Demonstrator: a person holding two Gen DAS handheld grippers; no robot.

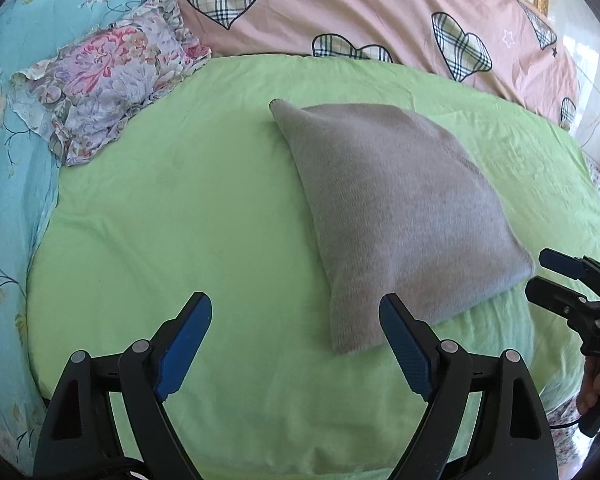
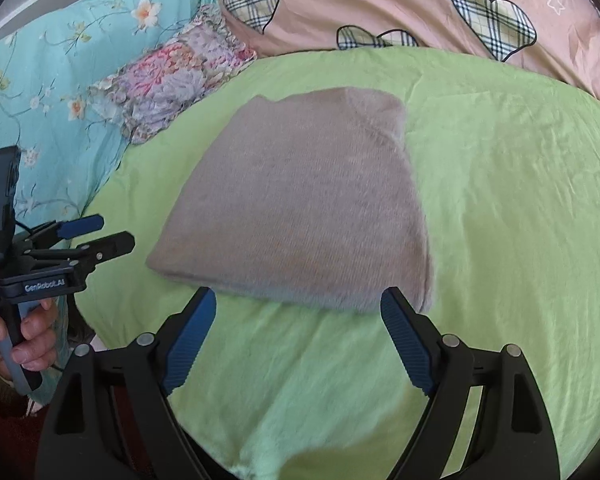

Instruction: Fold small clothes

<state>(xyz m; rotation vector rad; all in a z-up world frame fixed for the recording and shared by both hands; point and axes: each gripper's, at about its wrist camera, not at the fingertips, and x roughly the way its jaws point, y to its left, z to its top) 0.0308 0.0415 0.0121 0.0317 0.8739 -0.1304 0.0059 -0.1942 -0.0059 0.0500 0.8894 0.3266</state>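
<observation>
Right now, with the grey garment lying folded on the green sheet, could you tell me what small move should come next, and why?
Probably draw both grippers back and clear. The grey knit garment already lies as a compact folded pad on the green sheet. The left gripper and right gripper stand open with nothing between their jaws, just short of its near edge, so no fold looks left to make.

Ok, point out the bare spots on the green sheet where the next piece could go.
Widest bare patch: green sheet between the folded grey garment and the floral cloth beside the blue quilt. Another strip lies past the garment's other side, toward the pink heart quilt. It is crowded only at the floral cloth's corner.
</observation>
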